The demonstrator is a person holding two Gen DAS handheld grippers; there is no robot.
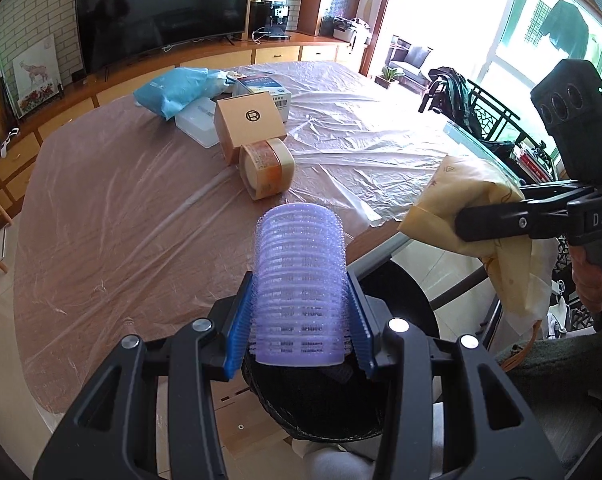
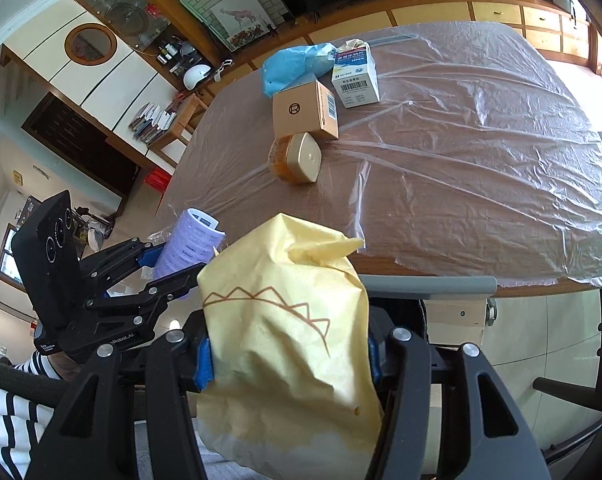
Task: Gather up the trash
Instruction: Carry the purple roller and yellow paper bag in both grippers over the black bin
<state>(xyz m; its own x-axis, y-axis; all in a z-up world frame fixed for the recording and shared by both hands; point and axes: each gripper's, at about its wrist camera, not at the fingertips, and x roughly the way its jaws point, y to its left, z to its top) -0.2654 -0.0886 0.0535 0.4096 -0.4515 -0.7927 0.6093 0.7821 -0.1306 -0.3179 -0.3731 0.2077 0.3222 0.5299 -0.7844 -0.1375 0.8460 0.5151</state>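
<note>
My left gripper point(image 1: 299, 316) is shut on a purple hair roller point(image 1: 299, 280), held upright above a black mesh bin point(image 1: 321, 400) off the table's near edge. The roller also shows in the right wrist view point(image 2: 191, 244). My right gripper point(image 2: 289, 360) is shut on a crumpled yellow paper bag point(image 2: 289, 340), held off the table edge; it also shows in the left wrist view point(image 1: 461, 200). On the table lie a brown cardboard box point(image 1: 249, 124), a gold-lidded jar point(image 1: 265, 168), a white medicine box point(image 2: 356, 76) and a blue plastic bag point(image 1: 177, 90).
The round table point(image 1: 121, 208) is covered with wrinkled clear plastic sheet. A flat white box point(image 1: 197, 120) lies by the blue bag. A chair back point(image 2: 429, 284) stands at the near edge. A TV and wooden cabinets line the far wall.
</note>
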